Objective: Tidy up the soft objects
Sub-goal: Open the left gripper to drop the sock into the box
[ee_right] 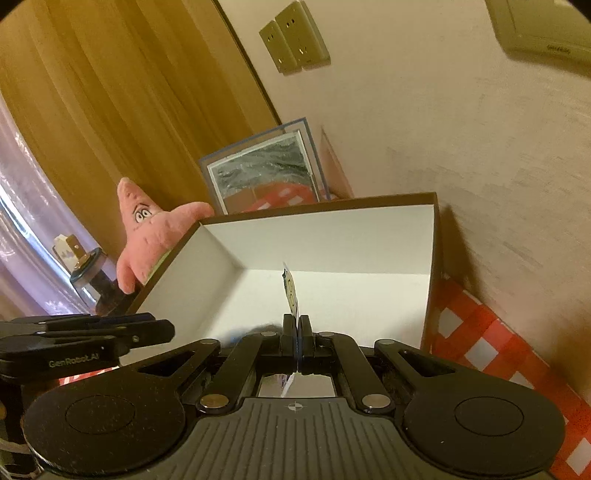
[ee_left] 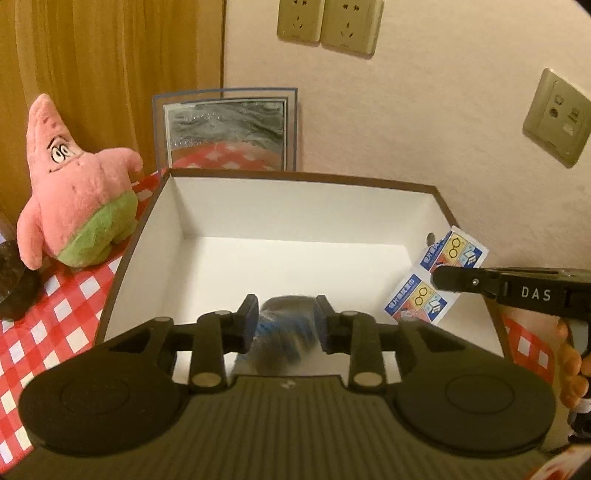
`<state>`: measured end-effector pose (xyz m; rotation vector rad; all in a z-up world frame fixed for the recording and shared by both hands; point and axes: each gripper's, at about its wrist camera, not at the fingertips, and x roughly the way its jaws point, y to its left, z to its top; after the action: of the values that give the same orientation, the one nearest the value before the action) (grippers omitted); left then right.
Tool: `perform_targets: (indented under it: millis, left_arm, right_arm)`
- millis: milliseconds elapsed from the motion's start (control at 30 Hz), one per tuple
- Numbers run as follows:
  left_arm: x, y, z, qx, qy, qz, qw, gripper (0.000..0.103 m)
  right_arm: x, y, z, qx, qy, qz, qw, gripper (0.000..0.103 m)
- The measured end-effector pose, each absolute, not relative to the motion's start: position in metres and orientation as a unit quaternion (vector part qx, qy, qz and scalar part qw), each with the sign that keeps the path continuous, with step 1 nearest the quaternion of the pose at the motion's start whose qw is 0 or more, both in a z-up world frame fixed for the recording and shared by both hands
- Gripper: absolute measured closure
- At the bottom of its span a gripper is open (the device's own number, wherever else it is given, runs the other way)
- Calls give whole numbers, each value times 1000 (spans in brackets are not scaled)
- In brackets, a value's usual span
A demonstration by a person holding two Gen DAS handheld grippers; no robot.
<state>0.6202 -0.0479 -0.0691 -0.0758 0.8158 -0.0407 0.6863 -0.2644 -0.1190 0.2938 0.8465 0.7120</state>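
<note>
An open box (ee_left: 295, 175), white inside with a brown rim, stands on the checked cloth. My left gripper (ee_left: 286, 314) hangs over its near edge, jaws apart. A blurred blue and grey soft thing (ee_left: 284, 332) lies between and just below the pads, apparently loose. My right gripper (ee_right: 297, 325) is shut on a strip of small printed packets (ee_left: 454, 254), seen edge-on (ee_right: 291, 291) over the box's right side. The right gripper (ee_left: 441, 277) reaches in from the right edge of the left wrist view. A pink star plush (ee_left: 81, 192) stands left of the box.
A framed picture (ee_left: 225, 129) leans on the wall behind the box. Wall sockets (ee_left: 328, 26) sit above it. A dark jar (ee_left: 11, 280) stands at the far left on the red and white cloth (ee_left: 55, 314). A person's hand (ee_left: 570, 369) holds the right gripper.
</note>
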Motion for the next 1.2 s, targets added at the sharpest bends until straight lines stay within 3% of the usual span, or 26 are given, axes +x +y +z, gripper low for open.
perform_targets:
  millis: [167,267,333,400,1200]
  left_arm:
    - [622,-41,-75,-43,412,-7,910,73]
    - [618,-33,-74,-49,415,4,908,73]
    - [614,-29,-73,-52,417,9,907,72]
    - [610,-26,-72,-53,418,15,907,72]
    - [533,-22,-41,-75,408,24,909,72]
  right_arm:
    - [693,-258,-123,156,403,358,828,102]
    - [695,-253,-122,151,396,363,830,95]
    - [697,-252,-123,154,398,359,830,65]
    - [696,-253,-122,157,392,357,833,54]
    - [629,-307,-96,114,409,294,856,52]
